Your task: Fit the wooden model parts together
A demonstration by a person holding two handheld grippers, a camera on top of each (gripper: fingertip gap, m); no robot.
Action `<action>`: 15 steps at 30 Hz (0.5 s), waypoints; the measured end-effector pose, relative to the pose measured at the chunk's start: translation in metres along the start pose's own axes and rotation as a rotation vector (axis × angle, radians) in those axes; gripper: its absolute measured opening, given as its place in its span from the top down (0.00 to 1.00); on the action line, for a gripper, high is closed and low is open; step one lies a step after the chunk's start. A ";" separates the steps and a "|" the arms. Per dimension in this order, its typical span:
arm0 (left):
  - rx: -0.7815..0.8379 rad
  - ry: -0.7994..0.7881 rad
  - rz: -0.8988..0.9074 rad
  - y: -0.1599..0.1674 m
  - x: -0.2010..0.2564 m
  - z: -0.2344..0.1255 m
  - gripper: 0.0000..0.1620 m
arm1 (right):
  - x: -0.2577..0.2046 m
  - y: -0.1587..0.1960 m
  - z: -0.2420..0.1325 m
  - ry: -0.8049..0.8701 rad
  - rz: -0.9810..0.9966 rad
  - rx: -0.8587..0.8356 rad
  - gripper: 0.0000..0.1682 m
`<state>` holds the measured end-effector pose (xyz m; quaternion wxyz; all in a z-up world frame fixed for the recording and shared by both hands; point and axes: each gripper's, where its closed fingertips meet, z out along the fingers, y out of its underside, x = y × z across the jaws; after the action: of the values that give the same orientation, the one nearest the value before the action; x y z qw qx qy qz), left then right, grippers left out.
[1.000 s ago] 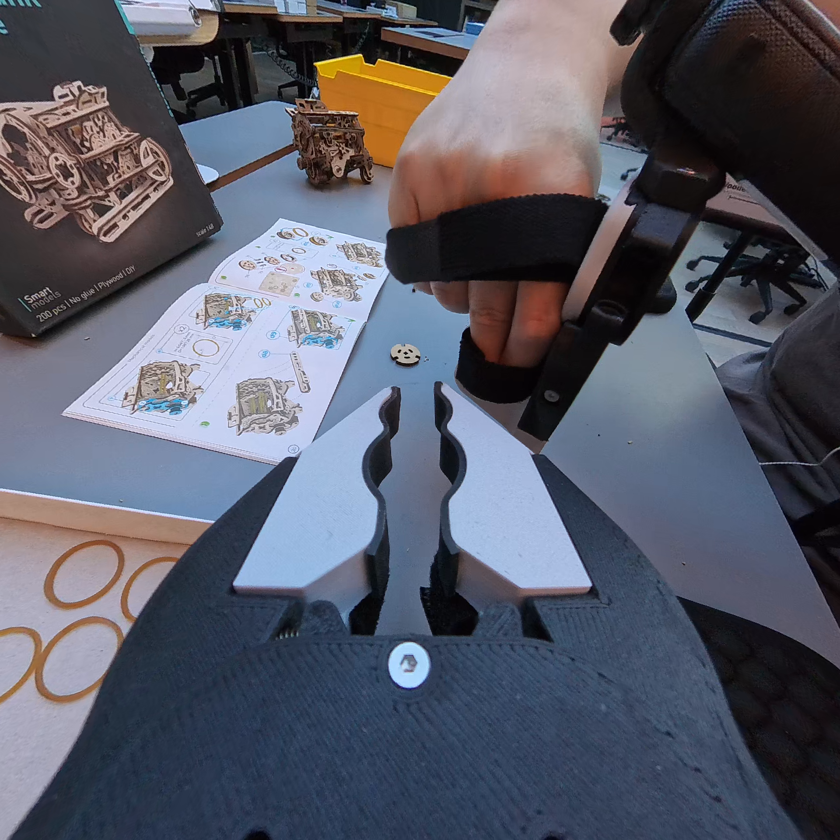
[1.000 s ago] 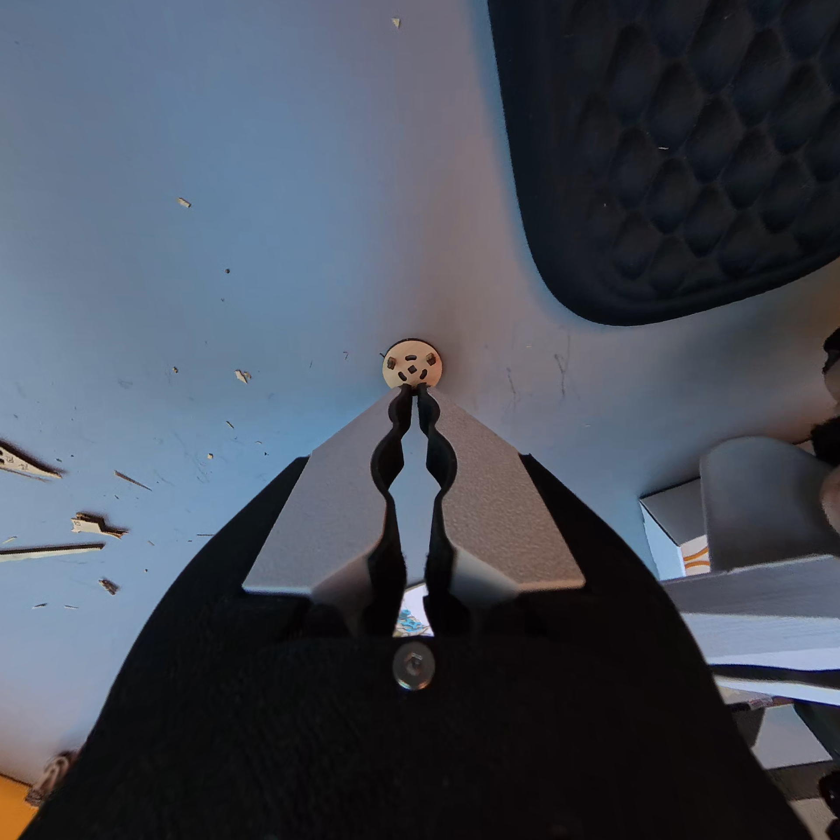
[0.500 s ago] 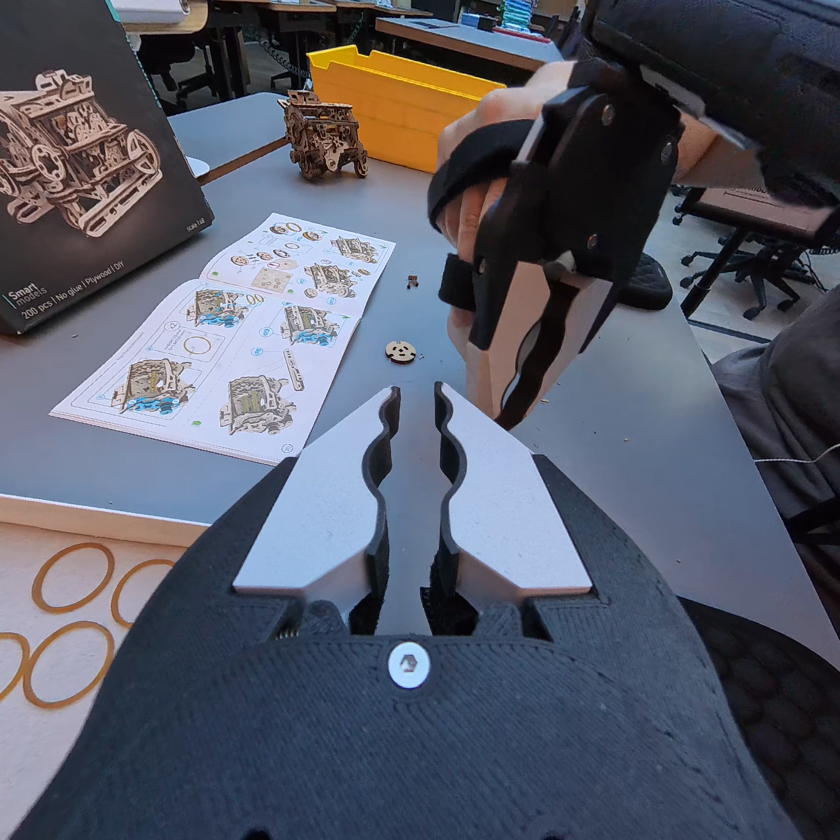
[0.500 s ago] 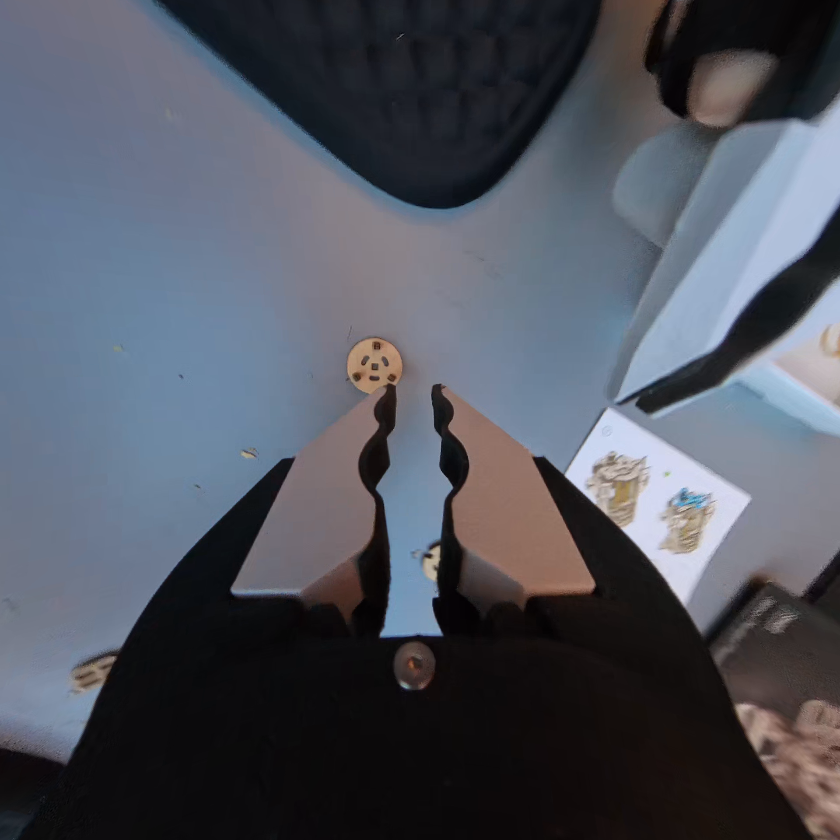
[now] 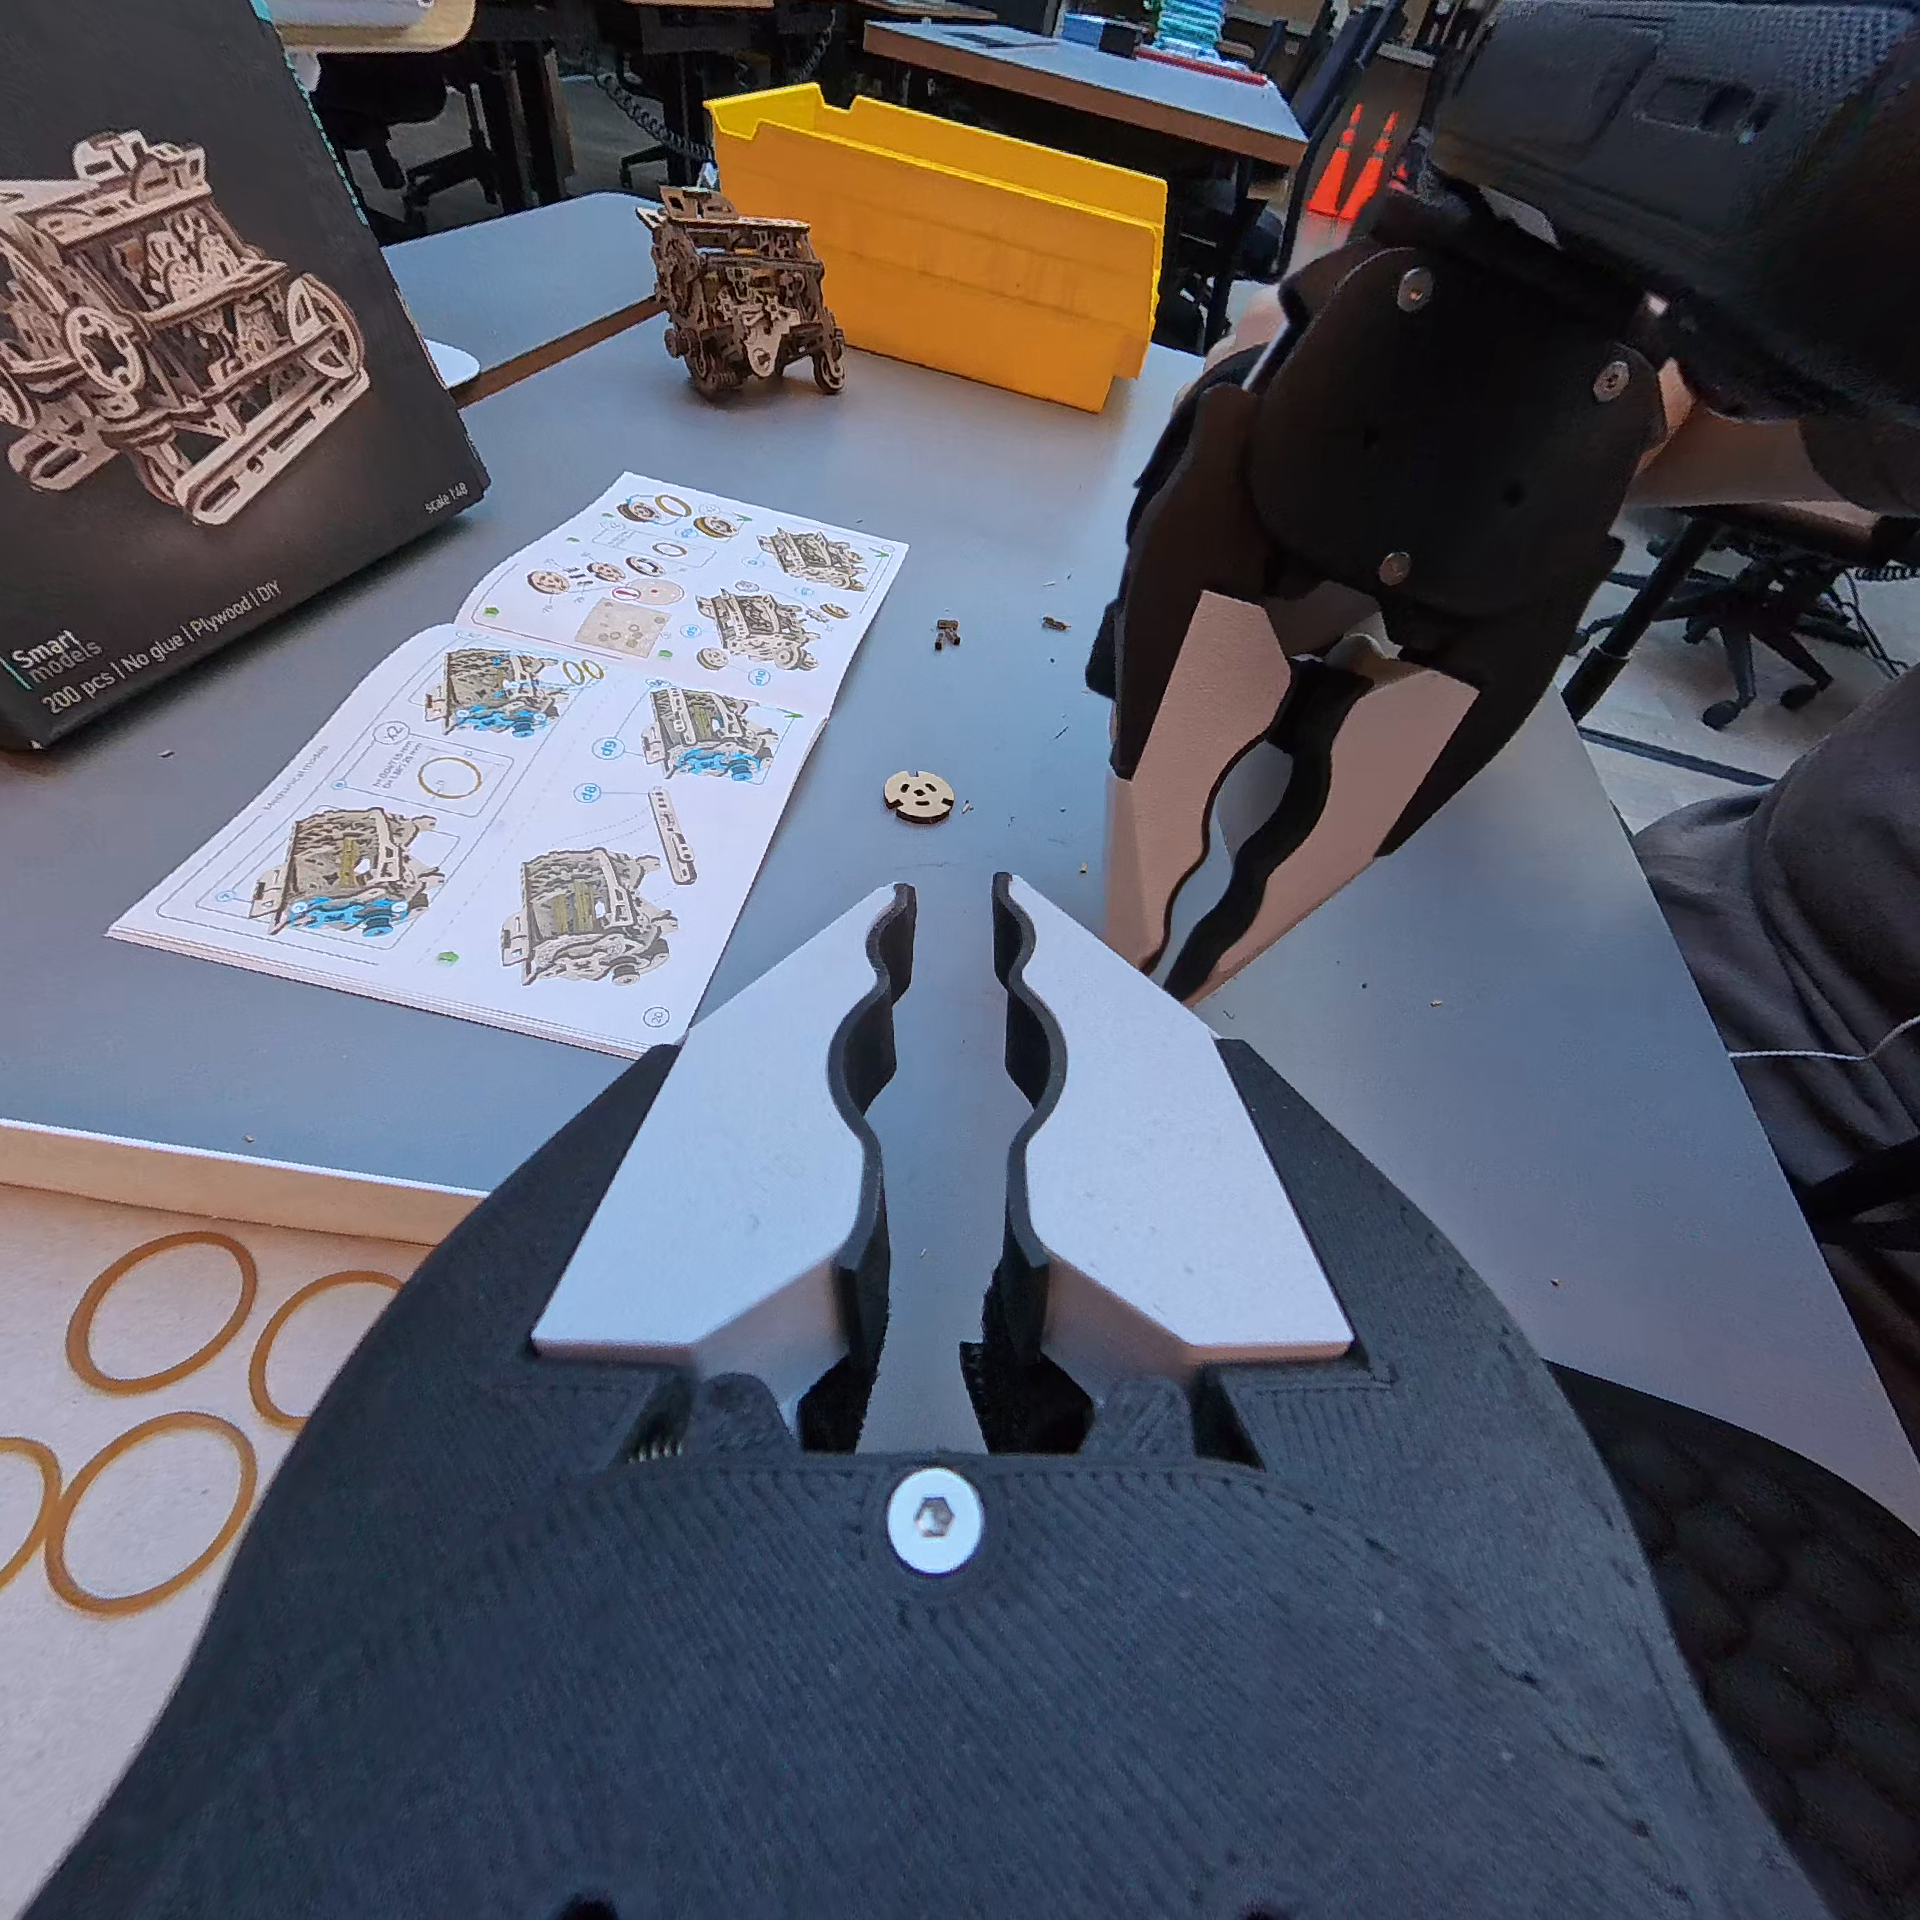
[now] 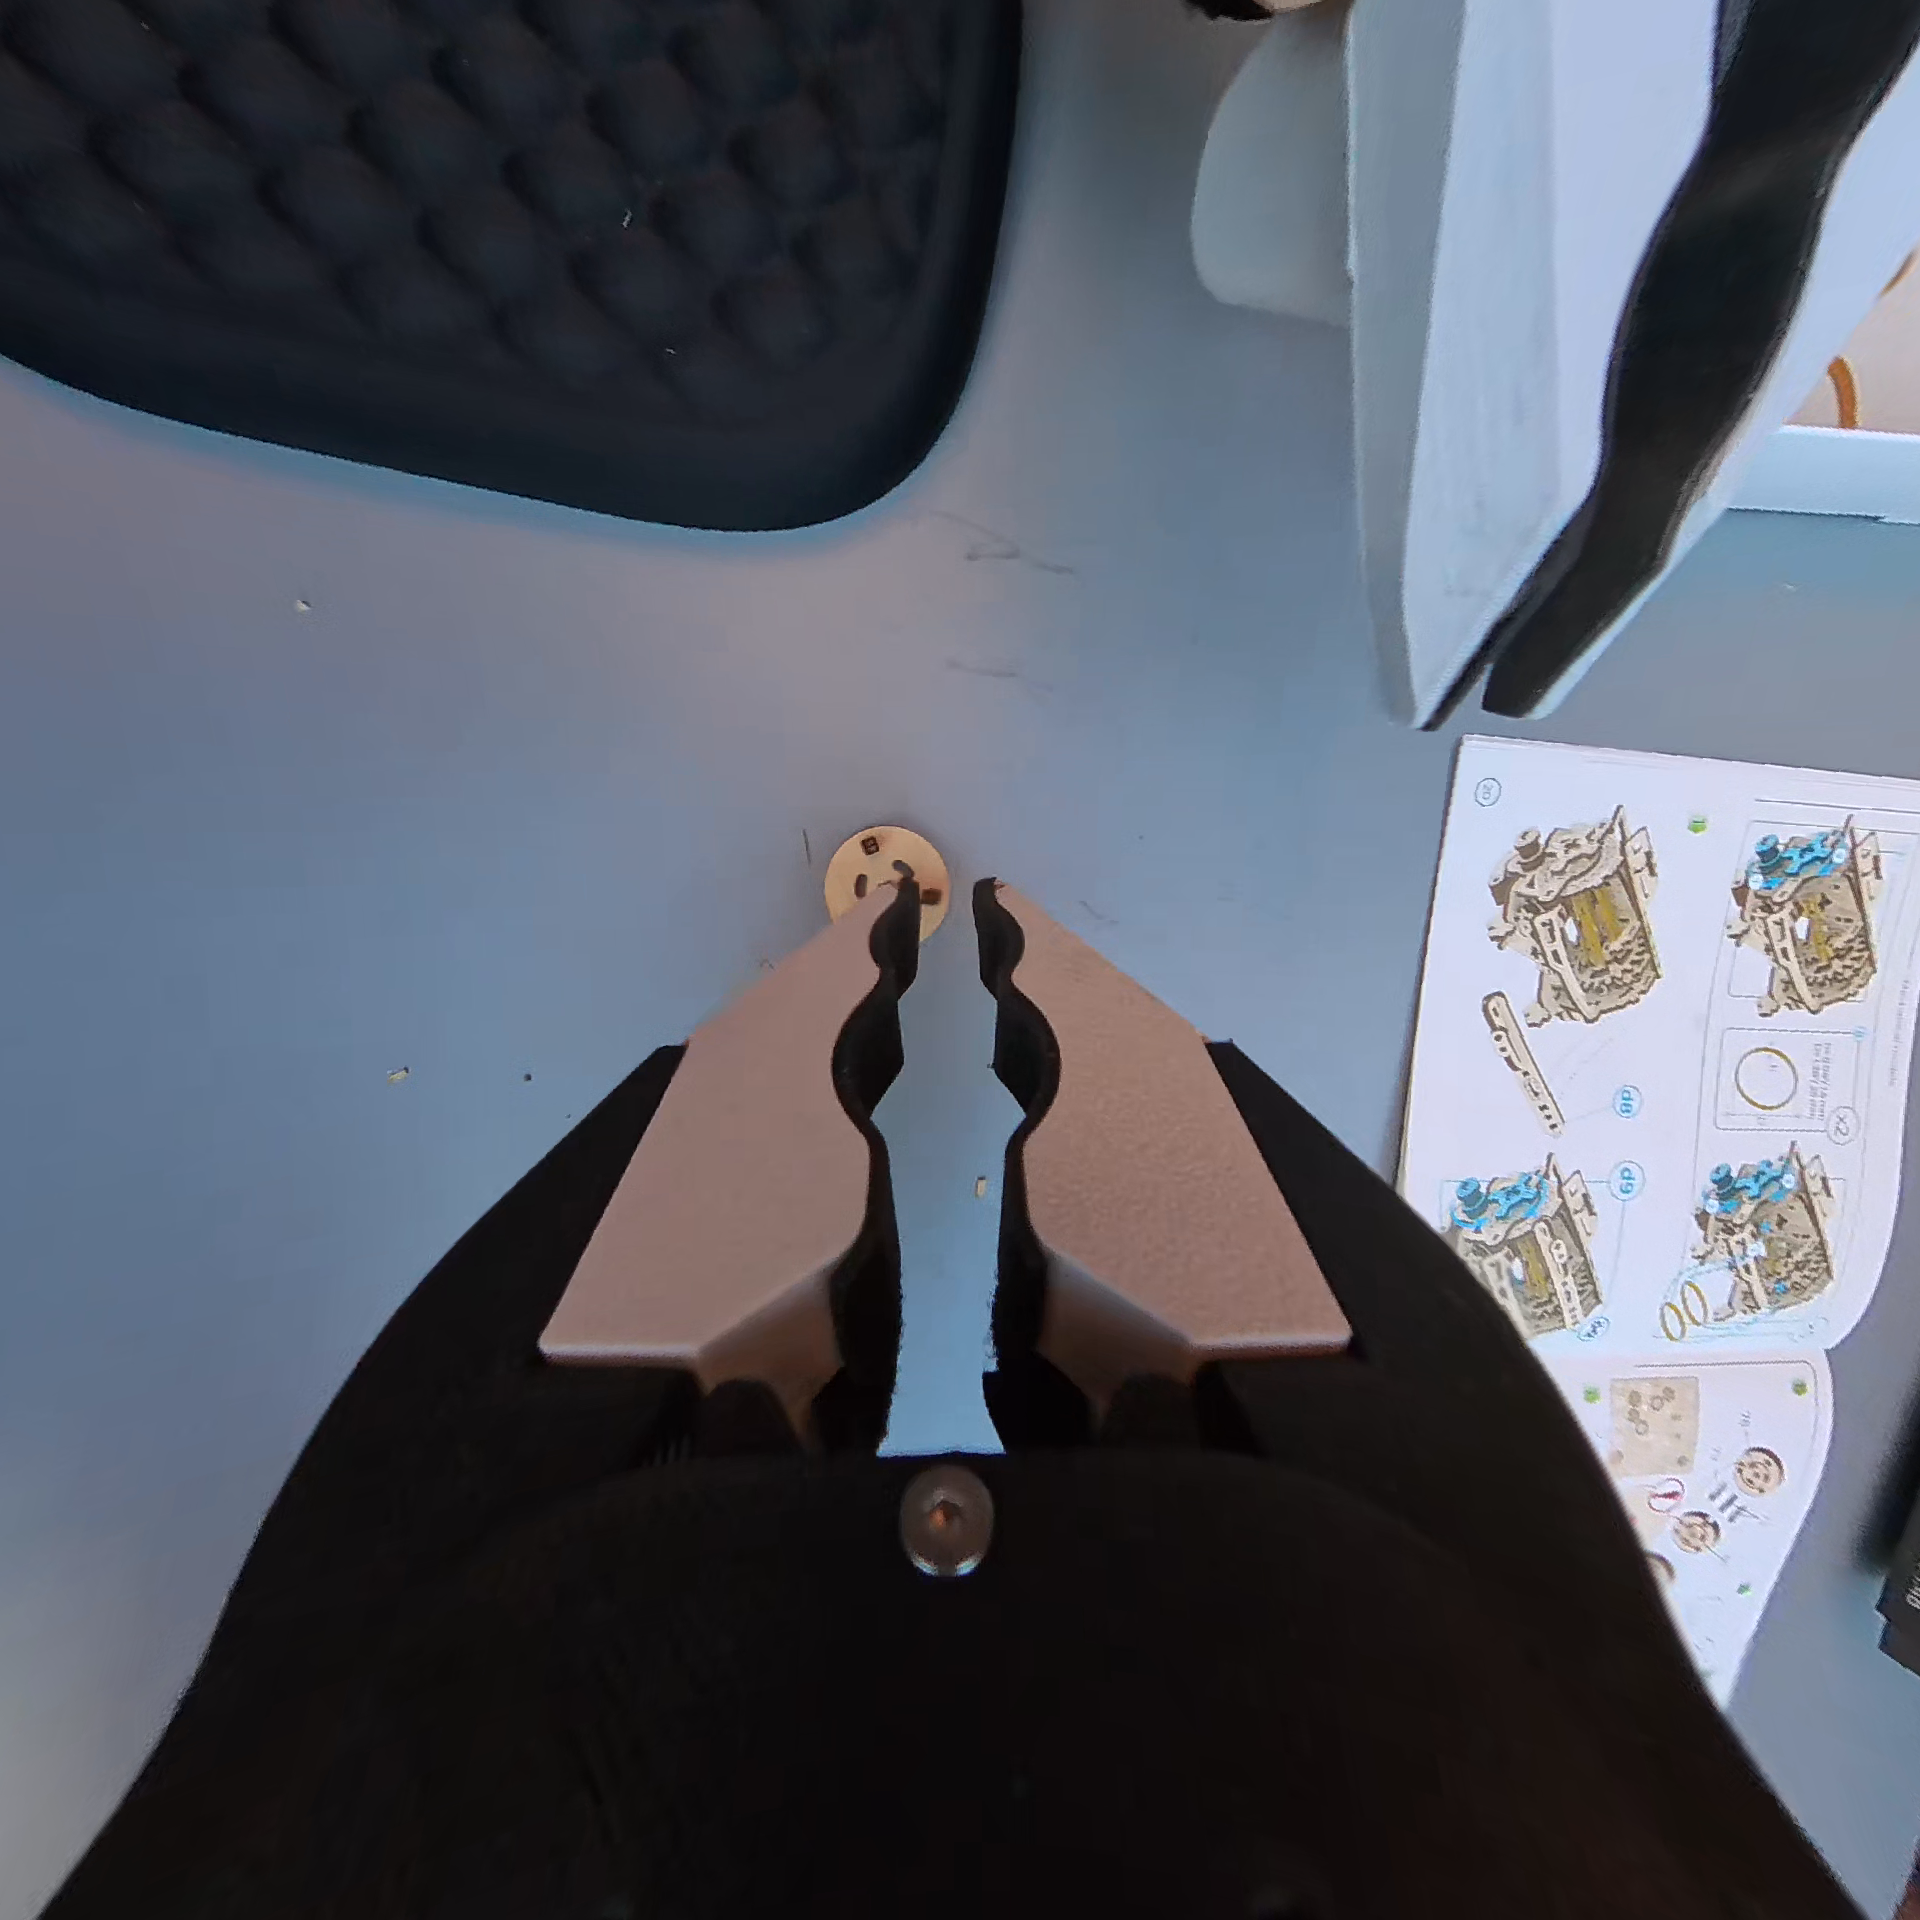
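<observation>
Little looks done: the small round slotted wooden disc (image 5: 918,797) lies loose on the grey table (image 5: 1403,1091), unjoined. From left: dark model box (image 5: 187,343), open instruction booklet (image 5: 540,769), left gripper (image 5: 954,894) spread and empty, then right gripper (image 6: 938,894) spread, a fingertip over the disc. Nothing blocks it.

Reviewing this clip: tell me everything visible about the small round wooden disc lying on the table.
The wooden disc is a small, flat, pale plywood round with laser-darkened edges, notches cut into its rim and several small slots around a central hole. It lies flat on the grey table, right of the open instruction booklet, with tiny wood crumbs nearby. Nothing grips it. In the right wrist view the open right gripper is just before it, one fingertip overlapping its edge; whether they touch is unclear.
</observation>
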<state>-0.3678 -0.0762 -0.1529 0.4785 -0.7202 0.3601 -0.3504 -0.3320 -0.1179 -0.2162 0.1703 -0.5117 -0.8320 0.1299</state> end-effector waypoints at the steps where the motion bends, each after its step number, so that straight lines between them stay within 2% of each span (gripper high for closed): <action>1: 0.000 0.000 0.000 0.000 0.000 0.000 0.92 | 0.000 0.001 0.001 0.009 -0.011 -0.012 0.94; 15: -0.001 0.003 0.002 0.000 0.001 0.000 0.92 | -0.002 0.005 0.007 0.000 -0.048 -0.069 0.99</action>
<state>-0.3669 -0.0768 -0.1523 0.4779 -0.7197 0.3616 -0.3507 -0.3298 -0.1181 -0.2250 0.1555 -0.4974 -0.8480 0.0968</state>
